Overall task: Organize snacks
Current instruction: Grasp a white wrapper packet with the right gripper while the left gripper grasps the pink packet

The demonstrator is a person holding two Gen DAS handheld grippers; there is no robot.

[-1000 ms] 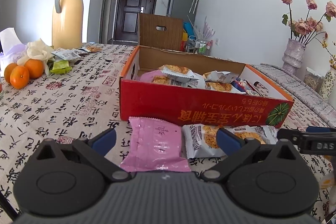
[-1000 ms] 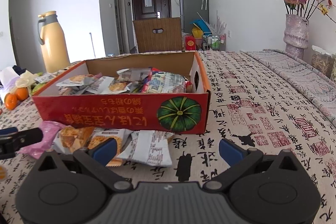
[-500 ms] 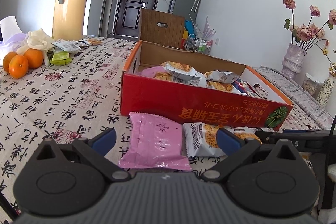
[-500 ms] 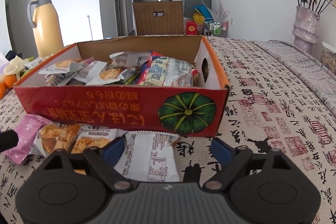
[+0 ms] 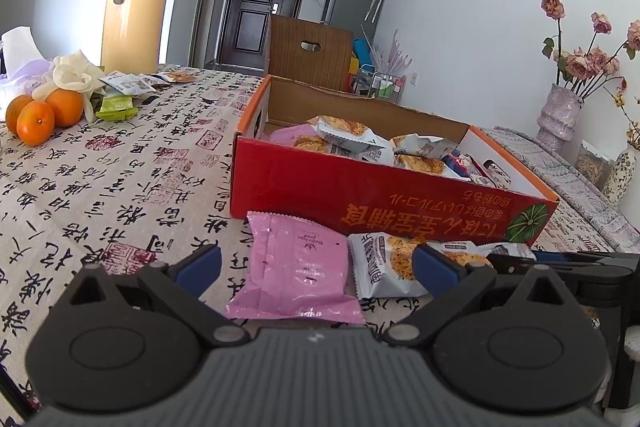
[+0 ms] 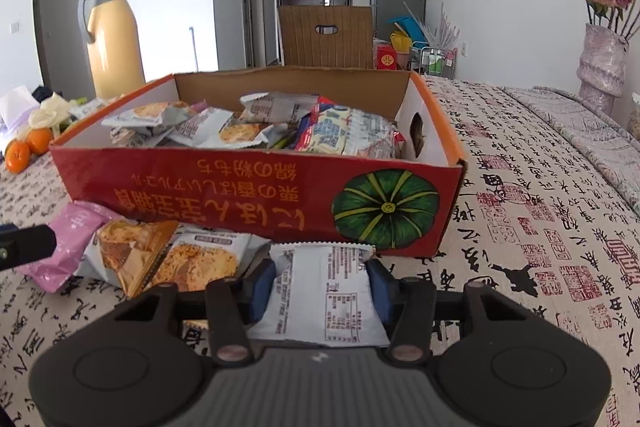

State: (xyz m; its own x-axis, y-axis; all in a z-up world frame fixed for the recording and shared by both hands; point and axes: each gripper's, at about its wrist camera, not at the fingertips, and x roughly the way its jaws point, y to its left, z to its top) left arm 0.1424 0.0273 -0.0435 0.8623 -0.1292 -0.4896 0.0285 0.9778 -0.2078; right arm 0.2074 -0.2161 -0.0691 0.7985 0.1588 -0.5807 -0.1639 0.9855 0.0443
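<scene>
A red cardboard box point(image 5: 384, 195) point(image 6: 256, 187) holds several snack packets. In front of it on the tablecloth lie a pink packet point(image 5: 296, 267) point(image 6: 72, 227), cracker packets point(image 5: 384, 263) point(image 6: 168, 259) and a white packet point(image 6: 324, 291). My left gripper point(image 5: 316, 263) is open, its blue pads on either side of the pink packet. My right gripper point(image 6: 322, 285) has closed on the white packet, pads touching its two edges, with the packet still on the table. The right gripper also shows in the left wrist view point(image 5: 568, 267).
Oranges point(image 5: 40, 115), a white cloth, small packets point(image 5: 124, 83) and a yellow thermos jug point(image 5: 134, 7) stand at the far left. A vase of dried roses point(image 5: 560, 115) point(image 6: 600, 67) stands at the far right. A brown chair back point(image 6: 326, 37) is behind the table.
My right gripper moved forward over the white packet and its jaws closed from wide open onto it. My left gripper stayed open and shifted slightly toward the pink packet.
</scene>
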